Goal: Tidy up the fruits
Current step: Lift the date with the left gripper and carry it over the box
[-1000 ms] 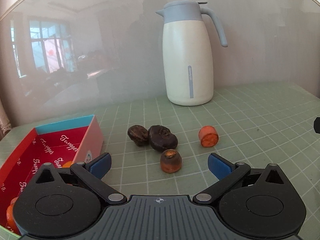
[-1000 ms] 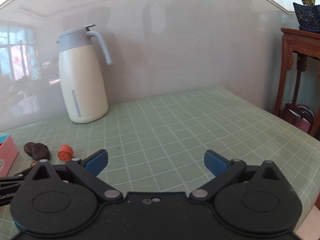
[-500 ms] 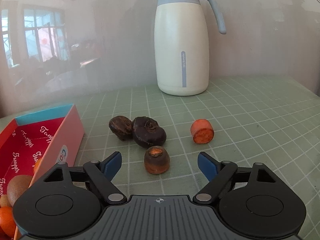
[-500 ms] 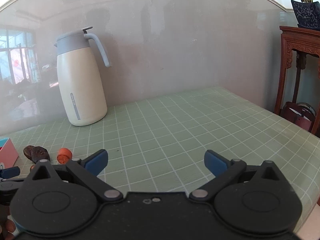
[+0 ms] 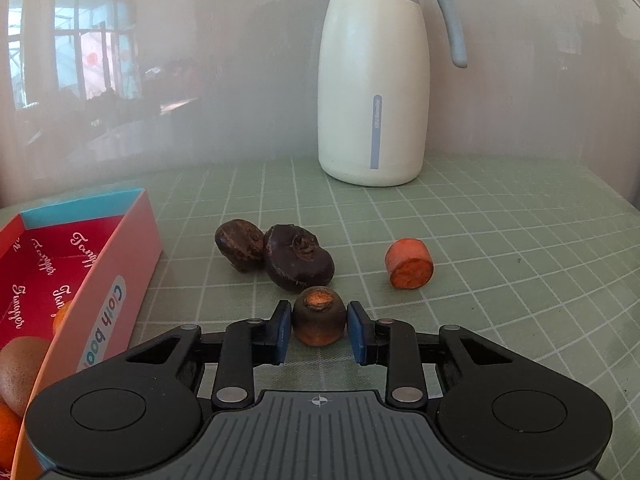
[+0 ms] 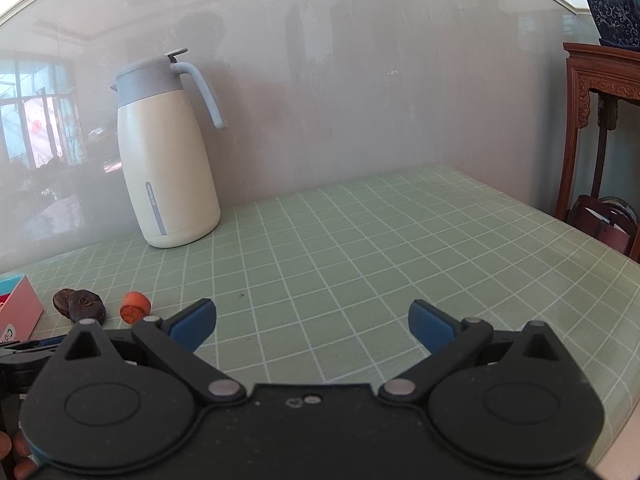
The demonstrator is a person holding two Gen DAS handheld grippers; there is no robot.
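The left gripper (image 5: pixel 319 330) is seen to have been brought forward and down toward the table since a second ago, and its jaws, then spread wide, are closing around the brownish carrot stub (image 5: pixel 319 315), which stands upright on the green checked tablecloth (image 5: pixel 500 248) between the blue pads (image 5: pixel 282 332). The pads are seen right against the stub's sides, so it is judged to be just gripped, though not yet lifted. This is judged to mean that the picking step is nearly done and that carrying the piece to the red box (image 5: pixel 86 280) on the left is what remains for it.

The right gripper (image 6: pixel 312 324) is held with its fingers spread wide and nothing between them, over a bare part of the cloth, well apart from the fruit.

Four loose pieces are counted on the cloth: the gripped stub, two dark chestnut-like fruits (image 5: pixel 298 258) touching one another just behind it, and one orange carrot chunk (image 5: pixel 409 263) lying on its side to the right, apart from the rest. Inside the box at least three rounded pieces are made out: one brown and two orange, partly hidden by the wall and the gripper. One cream jug (image 5: pixel 374 76) with a grey-blue lid is stood at the back by the wall.
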